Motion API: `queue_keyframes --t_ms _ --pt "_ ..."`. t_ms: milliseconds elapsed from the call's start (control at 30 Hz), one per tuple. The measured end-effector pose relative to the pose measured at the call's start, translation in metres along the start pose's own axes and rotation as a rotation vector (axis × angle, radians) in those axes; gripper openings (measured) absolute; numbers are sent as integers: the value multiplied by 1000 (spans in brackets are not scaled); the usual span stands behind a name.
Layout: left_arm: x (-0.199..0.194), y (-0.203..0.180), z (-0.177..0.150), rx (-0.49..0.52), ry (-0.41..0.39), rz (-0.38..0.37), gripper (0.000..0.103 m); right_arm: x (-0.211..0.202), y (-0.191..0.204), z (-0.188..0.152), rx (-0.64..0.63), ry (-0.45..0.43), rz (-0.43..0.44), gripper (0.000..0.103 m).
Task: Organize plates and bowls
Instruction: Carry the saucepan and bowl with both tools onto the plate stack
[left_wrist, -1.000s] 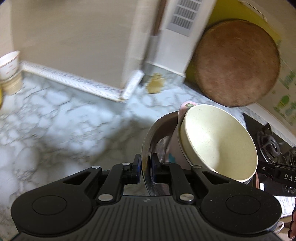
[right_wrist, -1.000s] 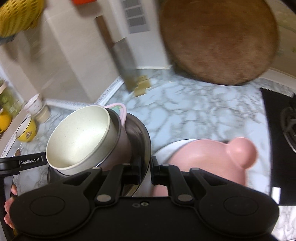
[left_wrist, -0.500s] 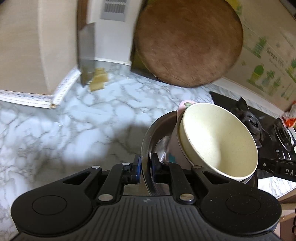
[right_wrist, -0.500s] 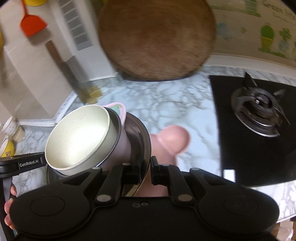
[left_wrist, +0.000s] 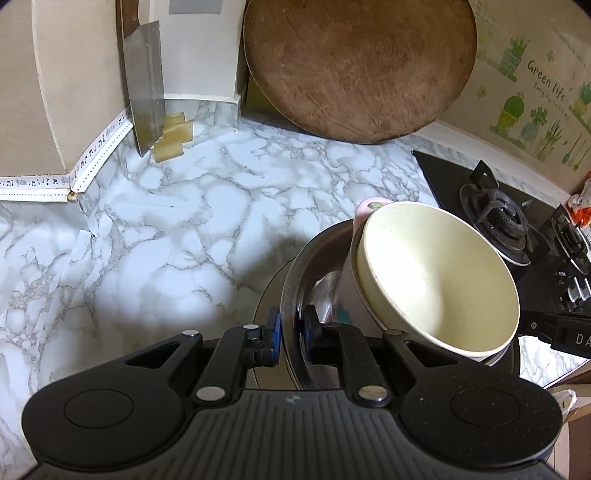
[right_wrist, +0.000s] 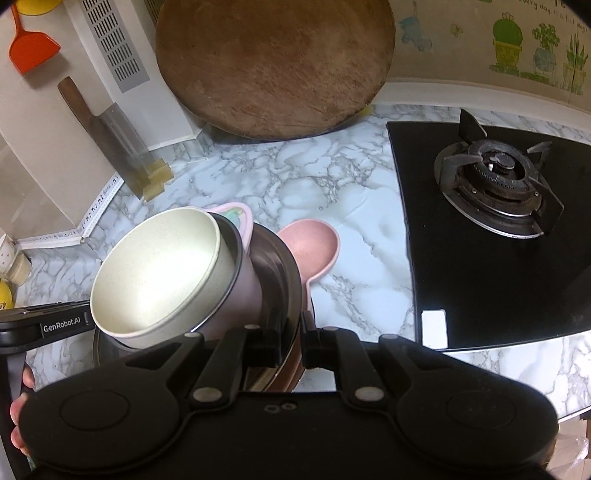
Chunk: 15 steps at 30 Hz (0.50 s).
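Observation:
Both grippers grip opposite rims of a steel bowl (left_wrist: 291, 280) that carries a pink bowl (left_wrist: 345, 291) with a cream bowl (left_wrist: 436, 280) nested in it. My left gripper (left_wrist: 291, 334) is shut on the steel rim near me. In the right wrist view my right gripper (right_wrist: 291, 341) is shut on the steel bowl (right_wrist: 284, 280) rim; the cream bowl (right_wrist: 159, 273) leans left. A pink plate with an ear-shaped lobe (right_wrist: 314, 247) shows below the stack, over the marble counter (right_wrist: 332, 177).
A big round wooden board (left_wrist: 358, 66) leans on the back wall. A cleaver (left_wrist: 144, 85) stands at the left by yellow blocks (left_wrist: 171, 134). A black gas hob (right_wrist: 495, 229) lies to the right. Cups (right_wrist: 9, 266) stand far left.
Both grippers, with the bowl stack, have swung right along the counter toward the board and hob. The pink plate shows less under the stack. Both grips are unchanged.

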<state>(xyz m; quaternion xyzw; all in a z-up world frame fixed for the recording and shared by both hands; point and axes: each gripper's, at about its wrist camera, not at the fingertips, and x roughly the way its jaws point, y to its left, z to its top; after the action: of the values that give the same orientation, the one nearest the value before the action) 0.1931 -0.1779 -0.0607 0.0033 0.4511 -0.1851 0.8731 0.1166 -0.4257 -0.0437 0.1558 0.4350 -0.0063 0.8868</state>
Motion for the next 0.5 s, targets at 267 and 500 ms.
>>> queue_keyframes --t_ms 267,500 --pt "10 -2 -4 20 -1 17 11 12 0 -5 -2 15 -18 11" --pt "14 0 -5 21 1 7 12 13 0 -5 -8 2 -27 12"
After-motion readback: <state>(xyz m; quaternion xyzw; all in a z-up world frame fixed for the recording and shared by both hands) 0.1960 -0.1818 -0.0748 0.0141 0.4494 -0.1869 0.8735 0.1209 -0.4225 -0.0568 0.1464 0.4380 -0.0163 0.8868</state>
